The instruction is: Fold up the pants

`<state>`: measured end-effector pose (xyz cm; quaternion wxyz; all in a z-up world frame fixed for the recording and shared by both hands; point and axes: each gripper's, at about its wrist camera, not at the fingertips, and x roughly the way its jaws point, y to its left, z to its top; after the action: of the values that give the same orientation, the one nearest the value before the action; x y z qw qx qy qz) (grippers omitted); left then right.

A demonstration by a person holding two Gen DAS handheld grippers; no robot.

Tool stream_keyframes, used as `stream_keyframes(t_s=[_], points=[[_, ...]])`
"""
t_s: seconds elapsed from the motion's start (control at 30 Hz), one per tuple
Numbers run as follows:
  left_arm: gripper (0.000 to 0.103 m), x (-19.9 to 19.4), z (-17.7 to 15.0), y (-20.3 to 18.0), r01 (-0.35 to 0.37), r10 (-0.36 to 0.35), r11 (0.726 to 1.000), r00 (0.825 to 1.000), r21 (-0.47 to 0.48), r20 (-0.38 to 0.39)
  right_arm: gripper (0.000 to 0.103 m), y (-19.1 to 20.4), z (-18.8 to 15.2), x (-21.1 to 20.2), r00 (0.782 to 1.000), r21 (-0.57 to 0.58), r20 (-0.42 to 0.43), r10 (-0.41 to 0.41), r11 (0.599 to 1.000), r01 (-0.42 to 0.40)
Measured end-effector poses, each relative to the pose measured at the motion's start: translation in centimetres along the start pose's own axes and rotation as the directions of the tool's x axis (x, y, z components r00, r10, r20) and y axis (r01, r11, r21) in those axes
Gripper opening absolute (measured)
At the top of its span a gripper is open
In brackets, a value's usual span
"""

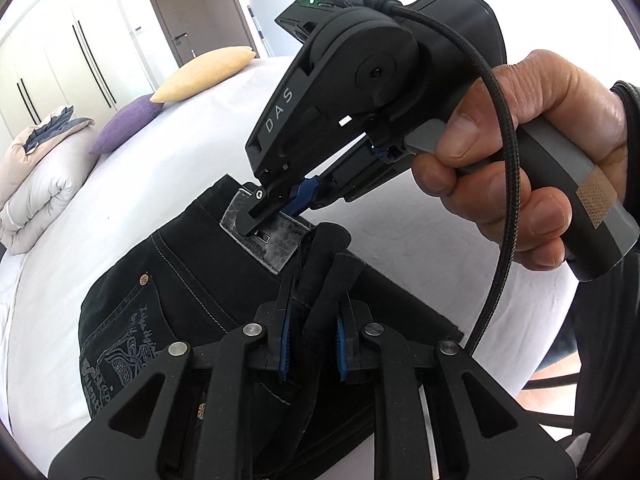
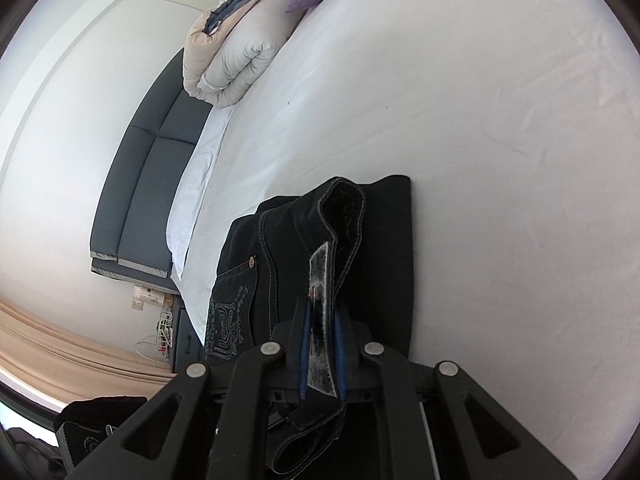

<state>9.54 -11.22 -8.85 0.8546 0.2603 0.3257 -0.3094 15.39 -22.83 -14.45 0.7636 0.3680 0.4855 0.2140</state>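
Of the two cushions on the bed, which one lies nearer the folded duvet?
The purple cushion. It lies between the folded duvet and the yellow cushion, which is farther along the bed toward the door.

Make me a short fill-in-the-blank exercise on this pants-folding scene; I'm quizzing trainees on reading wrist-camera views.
1. Both grippers are shut on the black ____ lying on the white bed.
2. The right gripper pinches the grey ____ sewn at the waistband.
3. On the bed, next to the purple pillow, lies a ____ pillow.
4. The left gripper has ____ pads on its fingers.

Missing words: pants; patch; yellow; blue
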Motion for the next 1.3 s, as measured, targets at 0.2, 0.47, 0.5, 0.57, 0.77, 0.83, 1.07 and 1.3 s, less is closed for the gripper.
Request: stream_keyframes(t_s=[0.2,0.47,0.5,0.57,0.77,0.83,1.07,1.3], points=[[0.015,-0.1,-1.2,0.7,0.011,-0.011,1.000,1.000,0.022,-0.006,0.011,-1.2,-1.2,-0.4,1.000,0.035,0.023,0.003,0.999,-0.004],[0.015,0.3,-1.1,1.5,0.019,-0.019,0.999,1.000,0.051,-0.001,0.012,-2.3,-2.6,-0.7,0.997,0.069,0.080,0.016,0.997,-0.021],[0.015,0.4,-1.2,1.5,0.020,-0.020,0.998,1.000,0.054,0.001,0.012,-2.3,-2.7,-0.7,0.996,0.064,0.086,0.010,0.998,-0.016],[0.015,0.5,-1.2,1.7,0.021,-0.021,0.998,1.000,0.058,0.005,0.013,-2.3,-2.8,-0.8,0.995,0.061,0.095,0.008,0.998,-0.014],[0.023,0.7,-1.1,3.0,0.048,-0.048,0.999,0.999,0.011,0.001,0.013,-3.7,-2.7,-0.5,0.994,0.098,0.096,0.050,0.993,-0.060],[0.034,-0.1,-0.9,3.9,0.109,-0.109,0.993,0.994,-0.036,0.000,0.017,-3.8,-2.7,-0.7,0.994,0.107,0.095,0.060,0.992,-0.070],[0.074,-6.7,-2.7,9.0,0.298,-0.274,0.935,0.951,-0.192,0.142,0.034,-2.5,-3.2,-3.3,0.989,0.111,0.145,-0.042,0.993,0.026],[0.035,-5.7,-5.1,22.4,0.256,-0.194,0.845,0.965,-0.469,0.176,0.008,3.5,-4.2,-3.4,0.995,-0.033,0.097,0.008,0.999,-0.005]])
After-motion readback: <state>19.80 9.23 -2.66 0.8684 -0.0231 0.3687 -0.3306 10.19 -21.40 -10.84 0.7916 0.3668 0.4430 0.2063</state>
